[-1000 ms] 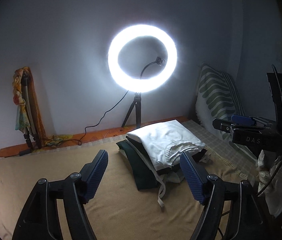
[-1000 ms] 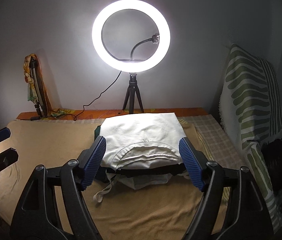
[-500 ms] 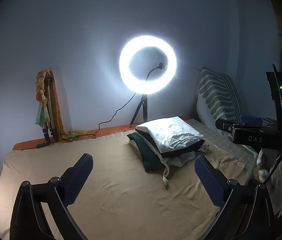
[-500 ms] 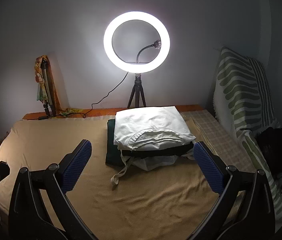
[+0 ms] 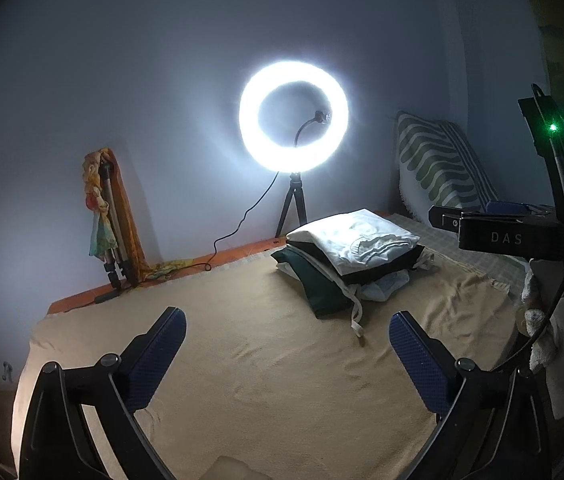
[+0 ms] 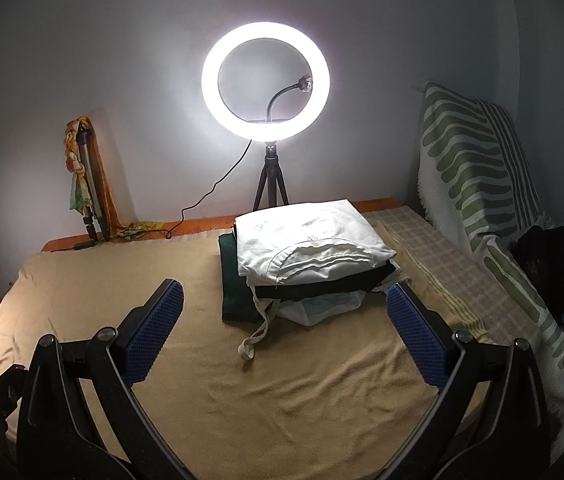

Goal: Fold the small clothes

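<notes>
a stack of folded clothes [image 6: 305, 256] sits toward the far middle of a tan blanket [image 6: 282, 392] spread over the bed, a white garment [image 6: 309, 236] on top, a black layer [image 6: 329, 286] under it, a dark green piece [image 6: 234, 280] sticking out on the left, and something pale crumpled at the bottom with a cream strap [image 6: 258, 332] trailing toward the camera. the pile is squared up and set well back, which i read as a deliberate parking spot that leaves the near blanket free as a working surface. a lit ring light on a small tripod [image 6: 266, 80] stands just behind the pile against the wall, evidently placed to light the work area. a green-patterned throw [image 6: 477, 184] hangs at the right and a folded tripod wrapped in a scarf [image 6: 86, 184] leans on the wall at the left. the right gripper [image 6: 282, 332] hovers above the blanket in front of the stack, its blue-padded fingers [image 6: 154, 332] spread wide with nothing between them and touching nothing. the left gripper [image 5: 287, 364] is held off to the left, likewise spread wide and empty, its fingers [image 5: 156, 356] above bare blanket; the right gripper's body shows at the edge of its view. both look positioned in readiness, not mid-grasp, so i judge the visible pile done and the next garment not yet picked up.
</notes>
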### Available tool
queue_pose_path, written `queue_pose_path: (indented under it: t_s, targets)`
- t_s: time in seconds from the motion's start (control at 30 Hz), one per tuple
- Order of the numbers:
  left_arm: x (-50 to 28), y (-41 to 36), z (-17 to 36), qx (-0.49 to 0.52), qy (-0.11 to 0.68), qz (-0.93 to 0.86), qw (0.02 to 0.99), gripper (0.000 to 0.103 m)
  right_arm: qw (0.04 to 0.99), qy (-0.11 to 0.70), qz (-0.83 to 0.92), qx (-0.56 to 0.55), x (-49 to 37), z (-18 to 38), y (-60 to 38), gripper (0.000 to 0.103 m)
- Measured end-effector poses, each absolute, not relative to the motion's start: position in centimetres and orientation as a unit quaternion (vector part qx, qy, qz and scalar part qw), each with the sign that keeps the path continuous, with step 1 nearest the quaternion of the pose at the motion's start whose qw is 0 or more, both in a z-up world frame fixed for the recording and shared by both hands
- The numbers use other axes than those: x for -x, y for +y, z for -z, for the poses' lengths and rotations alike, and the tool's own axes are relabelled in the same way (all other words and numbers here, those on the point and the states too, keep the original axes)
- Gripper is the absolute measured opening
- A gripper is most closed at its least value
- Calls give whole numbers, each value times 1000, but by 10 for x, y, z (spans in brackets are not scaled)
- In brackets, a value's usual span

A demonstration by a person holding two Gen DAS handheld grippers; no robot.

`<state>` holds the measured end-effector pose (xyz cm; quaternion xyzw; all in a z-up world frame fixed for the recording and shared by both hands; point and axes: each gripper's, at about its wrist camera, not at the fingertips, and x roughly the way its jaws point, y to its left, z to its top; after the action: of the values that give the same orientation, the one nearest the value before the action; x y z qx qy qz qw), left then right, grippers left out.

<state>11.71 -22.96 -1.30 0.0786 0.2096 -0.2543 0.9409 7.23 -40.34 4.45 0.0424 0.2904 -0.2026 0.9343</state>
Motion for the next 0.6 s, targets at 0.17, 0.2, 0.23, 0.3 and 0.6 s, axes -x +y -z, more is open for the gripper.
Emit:
queue_pose_path:
  t_s: [0.17, 0.2, 0.23, 0.3, 0.6]
  targets:
    - [-123, -226, 18, -78, 208, 241, 945, 103, 939, 268, 210, -37, -70, -37, -395, 103]
    - [-123, -225, 20, -80, 210, 237, 945, 103, 941, 264, 209, -36, -70, -35, -394, 103]
    - [-124, -226, 22, -83, 213, 235, 945, 103, 943, 259, 207, -34, -70, -34, -391, 103]
    - [-124, -226, 26, -88, 219, 230, 944, 103, 945, 254, 205, -23, -71, -32, -385, 103]
    - [-121, -228, 32, -105, 223, 215, 945, 103, 943, 274, 190, -9, -78, -17, -374, 103]
